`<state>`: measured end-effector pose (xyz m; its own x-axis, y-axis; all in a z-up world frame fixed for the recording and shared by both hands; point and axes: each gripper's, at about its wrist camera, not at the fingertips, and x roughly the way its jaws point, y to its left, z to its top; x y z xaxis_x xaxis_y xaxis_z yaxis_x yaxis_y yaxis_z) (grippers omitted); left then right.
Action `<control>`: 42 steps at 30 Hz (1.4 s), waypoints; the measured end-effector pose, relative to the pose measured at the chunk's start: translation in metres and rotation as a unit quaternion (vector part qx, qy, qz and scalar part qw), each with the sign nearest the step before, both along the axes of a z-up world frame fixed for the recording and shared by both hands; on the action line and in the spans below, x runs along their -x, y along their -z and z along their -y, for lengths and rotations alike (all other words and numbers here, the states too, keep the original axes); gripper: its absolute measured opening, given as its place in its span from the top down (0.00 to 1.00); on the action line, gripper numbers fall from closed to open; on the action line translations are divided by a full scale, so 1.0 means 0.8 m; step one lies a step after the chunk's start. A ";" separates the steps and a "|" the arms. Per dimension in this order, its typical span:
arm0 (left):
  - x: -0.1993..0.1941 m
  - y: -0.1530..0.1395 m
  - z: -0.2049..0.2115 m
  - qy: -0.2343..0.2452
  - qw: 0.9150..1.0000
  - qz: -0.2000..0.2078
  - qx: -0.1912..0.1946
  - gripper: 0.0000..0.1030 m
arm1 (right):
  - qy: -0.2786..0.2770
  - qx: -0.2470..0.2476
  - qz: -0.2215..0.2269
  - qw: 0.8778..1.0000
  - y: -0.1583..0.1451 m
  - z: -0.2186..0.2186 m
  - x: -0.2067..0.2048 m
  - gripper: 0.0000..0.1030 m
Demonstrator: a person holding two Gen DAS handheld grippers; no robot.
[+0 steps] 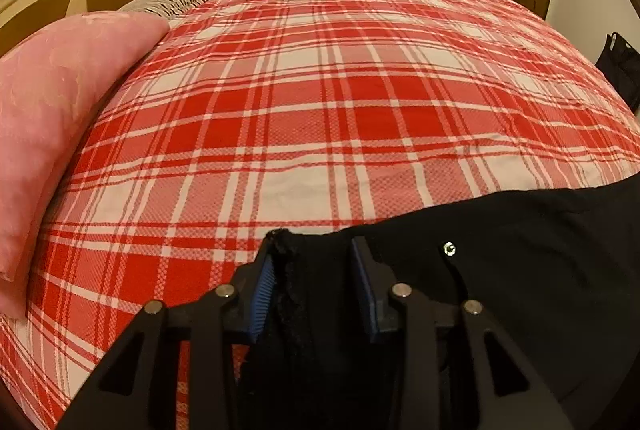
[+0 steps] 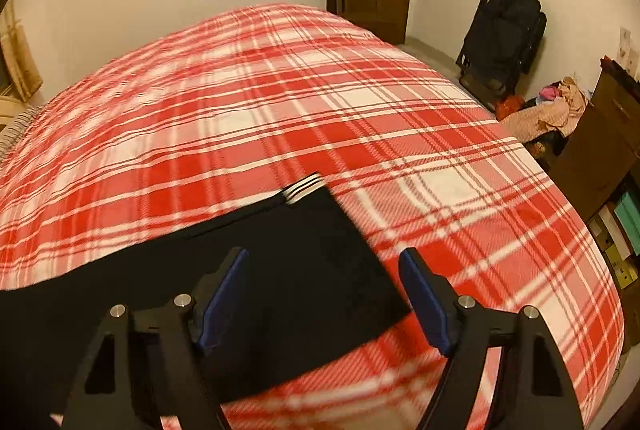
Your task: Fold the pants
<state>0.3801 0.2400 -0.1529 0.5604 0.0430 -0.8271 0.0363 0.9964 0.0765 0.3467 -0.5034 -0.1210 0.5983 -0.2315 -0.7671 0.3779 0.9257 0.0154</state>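
Left wrist view: black pants [image 1: 500,270] spread on a plaid bed [image 1: 320,90], both tongs at their ends.

The left tongs [image 1: 314,282] stand partly spread, with a rumpled edge of the pants rising between the blue pads [image 1: 262,294]; whether the cloth is pinched cannot be told, since a gap shows beside the right pad. That end carries a small metal snap [image 1: 449,249], so it is probably the waist. In the right wrist view the right tongs [image 2: 324,294] stand wide and hold nothing, hovering over the far end of the pants [image 2: 280,270], where a white-striped hem [image 2: 304,187] lies flat on the bed [image 2: 440,158]. The garment lies stretched lengthwise, probably so that each end can be gripped and one brought over the other. A pink pillow [image 1: 52,118] sits well apart.
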 end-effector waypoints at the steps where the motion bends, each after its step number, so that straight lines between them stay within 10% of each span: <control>1: -0.002 0.000 0.000 0.002 1.000 0.001 -0.006 0.60 | 0.000 -0.007 -0.004 1.000 0.004 0.011 -0.010 0.24; 14: -0.019 0.001 0.008 0.001 0.998 -0.015 -0.054 0.48 | -0.027 -0.069 -0.062 0.995 0.053 0.057 -0.101 0.25; 20: -0.017 0.002 0.015 0.020 0.998 -0.020 -0.058 0.61 | -0.059 -0.062 -0.058 0.995 0.044 0.043 -0.092 0.97; 25: -0.011 -0.011 0.021 0.041 0.998 -0.013 -0.051 0.80 | -0.061 -0.060 -0.024 0.996 0.015 0.039 -0.057 0.97; 36: 0.076 -0.108 0.010 0.049 0.994 0.094 -0.006 0.81 | -0.058 -0.048 0.065 0.995 -0.065 0.041 0.096 0.97; 42: 0.149 -0.137 -0.003 0.069 0.985 0.155 0.027 0.81 | -0.033 -0.073 0.068 0.994 -0.046 0.052 0.211 0.97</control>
